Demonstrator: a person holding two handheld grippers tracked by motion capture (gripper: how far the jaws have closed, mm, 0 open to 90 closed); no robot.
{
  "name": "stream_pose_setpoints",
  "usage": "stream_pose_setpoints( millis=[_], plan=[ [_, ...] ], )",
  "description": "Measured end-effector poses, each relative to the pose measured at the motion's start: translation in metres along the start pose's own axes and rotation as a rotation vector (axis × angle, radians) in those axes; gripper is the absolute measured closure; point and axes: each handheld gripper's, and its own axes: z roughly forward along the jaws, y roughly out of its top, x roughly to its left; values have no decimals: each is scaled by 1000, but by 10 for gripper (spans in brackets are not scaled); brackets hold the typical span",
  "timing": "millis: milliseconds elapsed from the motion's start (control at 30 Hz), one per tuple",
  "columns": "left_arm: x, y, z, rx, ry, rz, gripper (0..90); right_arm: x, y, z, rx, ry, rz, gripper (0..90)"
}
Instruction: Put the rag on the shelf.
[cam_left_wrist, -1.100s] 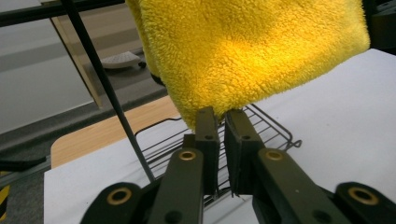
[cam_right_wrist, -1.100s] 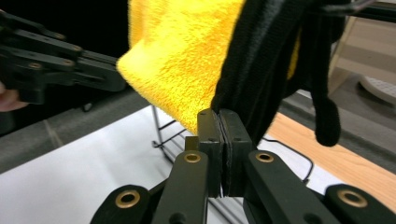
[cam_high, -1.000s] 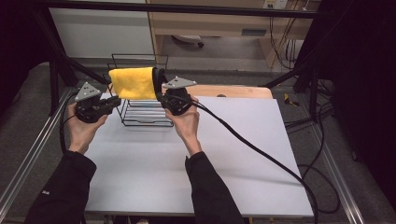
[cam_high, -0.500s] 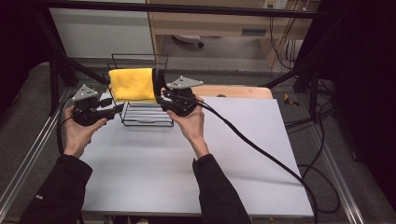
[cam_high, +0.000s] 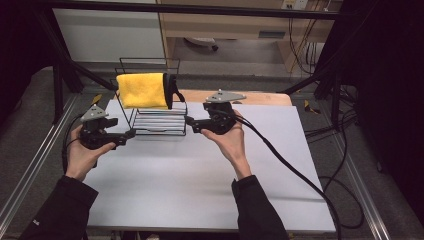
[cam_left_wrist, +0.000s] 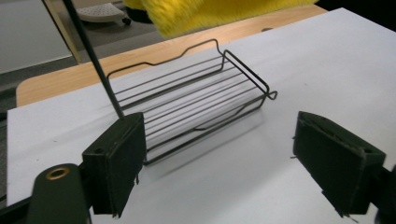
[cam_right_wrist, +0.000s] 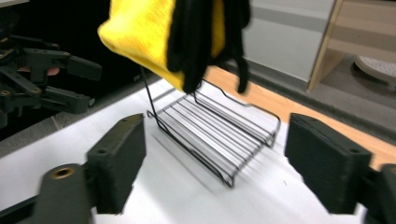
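Left gripper (cam_high: 131, 134), jaws wide apart and empty, lies at 9 o'clock of the wire rack (cam_high: 159, 125). The rack's lower shelf holds nothing; the yellow cloth (cam_high: 143, 90) hangs over its top rail, at 12 o'clock on the table (cam_high: 200, 185). Right gripper (cam_high: 189, 123), jaws wide apart and empty, lies at 3 o'clock. Both grippers have drawn back from the cloth since the earlier frame.

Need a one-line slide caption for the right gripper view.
Open right gripper faces a wire rack with a yellow cloth draped on top; left gripper beyond.
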Motion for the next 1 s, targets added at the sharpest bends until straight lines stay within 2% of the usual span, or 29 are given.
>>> stream_pose_setpoints(
  millis=[167, 300, 567, 767, 900, 1000],
  plan=[
    [-12, -15, 4, -3, -26, 6, 138, -15, -17, -22, 16, -25, 14, 101],
    [-21, -24, 7, 10, -49, 18, 123, -26, -33, -42, 16, -28, 37, 77],
    [-35, -44, 9, 15, -90, 11, 76, -45, -70, -75, 26, -50, 67, 57],
    [-44, -61, 10, 12, -100, 10, 62, -58, -104, -92, 62, -61, 88, 45],
    [-47, -72, 12, 10, -105, 9, 62, -64, -125, -100, 95, -63, 98, 38],
    [-47, -80, 14, 13, -111, 6, 62, -67, -140, -106, 101, -58, 114, 38]
  ],
)
